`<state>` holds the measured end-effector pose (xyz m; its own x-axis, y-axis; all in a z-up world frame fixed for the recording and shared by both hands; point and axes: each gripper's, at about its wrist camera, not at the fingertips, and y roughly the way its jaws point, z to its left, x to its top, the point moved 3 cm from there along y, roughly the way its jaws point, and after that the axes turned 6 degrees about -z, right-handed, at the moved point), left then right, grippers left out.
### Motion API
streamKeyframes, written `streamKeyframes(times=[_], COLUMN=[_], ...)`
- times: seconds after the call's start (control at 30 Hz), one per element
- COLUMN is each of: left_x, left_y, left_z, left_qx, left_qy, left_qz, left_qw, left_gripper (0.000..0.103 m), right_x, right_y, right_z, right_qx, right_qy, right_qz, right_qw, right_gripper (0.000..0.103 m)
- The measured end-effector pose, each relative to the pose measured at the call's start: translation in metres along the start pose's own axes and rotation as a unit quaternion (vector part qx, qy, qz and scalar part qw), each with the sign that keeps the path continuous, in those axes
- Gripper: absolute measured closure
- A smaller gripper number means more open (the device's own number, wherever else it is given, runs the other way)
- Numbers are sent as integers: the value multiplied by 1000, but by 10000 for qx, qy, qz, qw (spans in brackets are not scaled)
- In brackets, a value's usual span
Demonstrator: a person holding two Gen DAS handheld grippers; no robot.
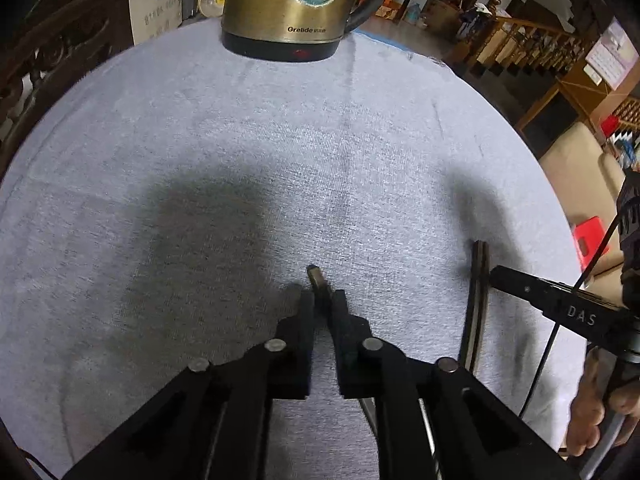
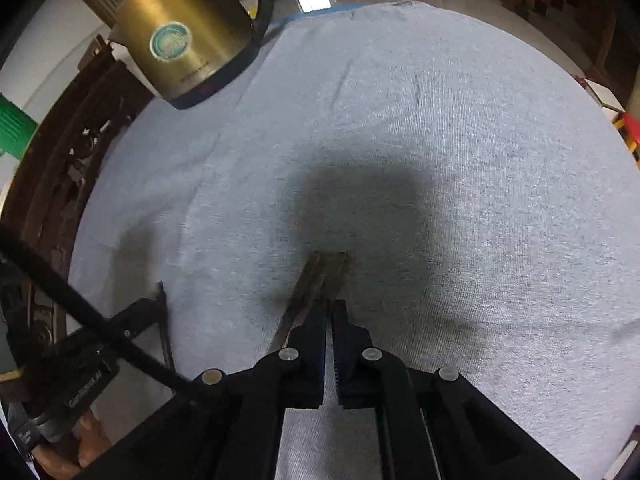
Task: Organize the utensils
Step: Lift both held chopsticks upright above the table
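Over the grey-clothed bench (image 1: 240, 128), the left gripper (image 1: 322, 300) has its fingers (image 1: 304, 312) drawn narrow around a slim dark utensil (image 1: 316, 278), whose blunt end pokes out just past the tips; what kind of utensil it is cannot be told. To its right, the right gripper (image 1: 496, 276) reaches in from the side and meets a pair of dark chopsticks (image 1: 478, 300) lying lengthwise on the cloth. From the right wrist view, the right gripper (image 2: 330, 308) has its fingers (image 2: 316, 320) nearly closed on those chopsticks (image 2: 324, 276), the squared ends side by side and sticking out ahead, one stick trailing back at a slant to the left. The left gripper (image 2: 160, 300) shows at the lower left with its thin utensil (image 2: 164, 320). A brass-coloured electric kettle (image 1: 288, 4) stands at the far edge of the bench (image 2: 440, 120).
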<state>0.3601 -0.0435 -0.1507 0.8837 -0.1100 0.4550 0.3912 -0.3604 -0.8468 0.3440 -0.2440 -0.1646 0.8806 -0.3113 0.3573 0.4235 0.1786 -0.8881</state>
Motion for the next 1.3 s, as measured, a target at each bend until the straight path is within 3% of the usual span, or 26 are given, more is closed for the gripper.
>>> streamKeyframes(times=[0.1, 0.4, 0.5, 0.63, 0.8, 0.9, 1.03, 1.13, 1.3], left_x=[4, 3, 5, 6, 8, 7, 14, 14, 14], left_y=[5, 7, 7, 10, 7, 4, 7, 7, 7], left_z=[8, 8, 4, 0, 6, 10, 10, 8, 3], left_qx=[-93, -19, 16, 230, 167, 174, 9, 60, 77], left_qy=[-45, 44, 79, 314, 235, 280, 110, 61, 16], left_qz=[-28, -46, -130, -213, -163, -130, 16, 39, 36], left_qw=[9999, 10000, 9999, 9990, 9995, 9994, 9999, 10000, 10000], left_gripper=[86, 85, 85, 93, 94, 94, 91, 85, 82], right_x=[4, 14, 13, 9, 8, 8, 12, 16, 17], right_y=[2, 17, 20, 11, -2, -2, -5, -4, 14], right_z=[3, 28, 30, 19, -11, -35, -40, -25, -1], right_qx=[-152, -369, -262, -489, -986, -768, -72, -160, -703], right_qy=[-31, -296, -254, -247, -160, 225, 821, 598, 186], right_qz=[-17, -84, -116, -236, -352, -123, 23, 6, 87], right_qw=[9999, 9988, 9993, 9982, 9944, 9967, 9966, 9981, 9973], right_gripper=[85, 84, 96, 97, 102, 102, 95, 78, 76])
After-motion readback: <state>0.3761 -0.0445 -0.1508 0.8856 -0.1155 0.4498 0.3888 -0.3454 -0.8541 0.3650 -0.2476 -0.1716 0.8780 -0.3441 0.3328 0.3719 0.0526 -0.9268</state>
